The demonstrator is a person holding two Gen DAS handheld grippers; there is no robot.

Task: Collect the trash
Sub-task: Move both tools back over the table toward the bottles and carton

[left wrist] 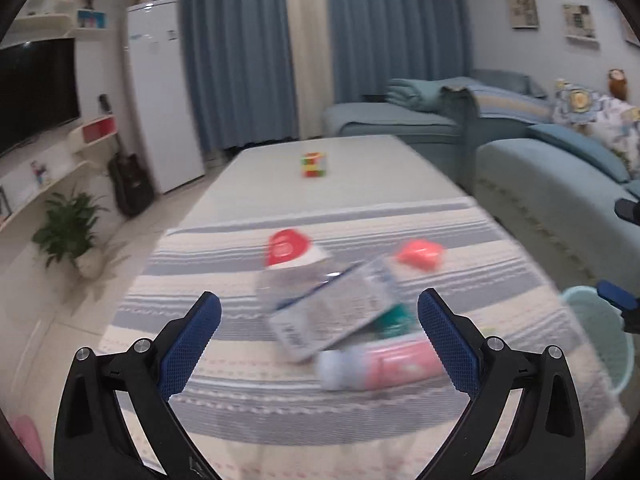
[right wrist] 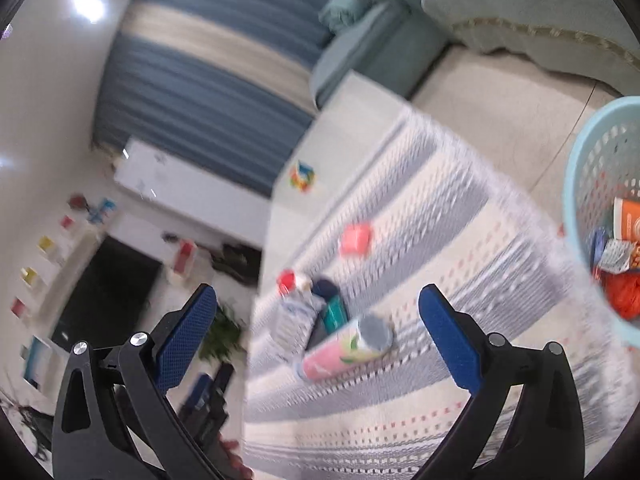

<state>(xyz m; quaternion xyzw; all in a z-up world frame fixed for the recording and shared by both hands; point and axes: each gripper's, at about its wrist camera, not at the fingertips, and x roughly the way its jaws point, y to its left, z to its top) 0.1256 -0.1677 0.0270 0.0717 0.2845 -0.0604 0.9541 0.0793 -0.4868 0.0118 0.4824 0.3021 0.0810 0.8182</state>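
Both frames motion-blurred, labels unreadable.

Left gripper (left wrist: 319, 334): jaws wide apart, nothing between the pads. Just ahead of the fingertips, on the striped cloth (left wrist: 224, 400), lies a trash pile. Nearest, a pink bottle (left wrist: 376, 366) on its side, close to the right finger. Overlapping it, a flat clear wrapper (left wrist: 332, 308) with print too smeared to read. A teal item (left wrist: 394, 318) is mostly hidden under the wrapper. Behind that, a red-capped item (left wrist: 288, 248), body unclear. Right of it, apart, a small red packet (left wrist: 420, 255). Further ahead, on bare tabletop, a puzzle cube (left wrist: 314, 165). Mint basket (left wrist: 600, 340) off to the right, cut by the frame edge, partly behind the right gripper's blue pads.

Right gripper (right wrist: 318, 332): jaws fully apart, empty. Same pile sits ahead between the fingertips; the bottle is nearest. In the right wrist view the basket is at far right, cut off, with crumpled wrappers (right wrist: 618, 256) inside, kinds hard to tell. Left gripper's blue pads show low left, blurred.
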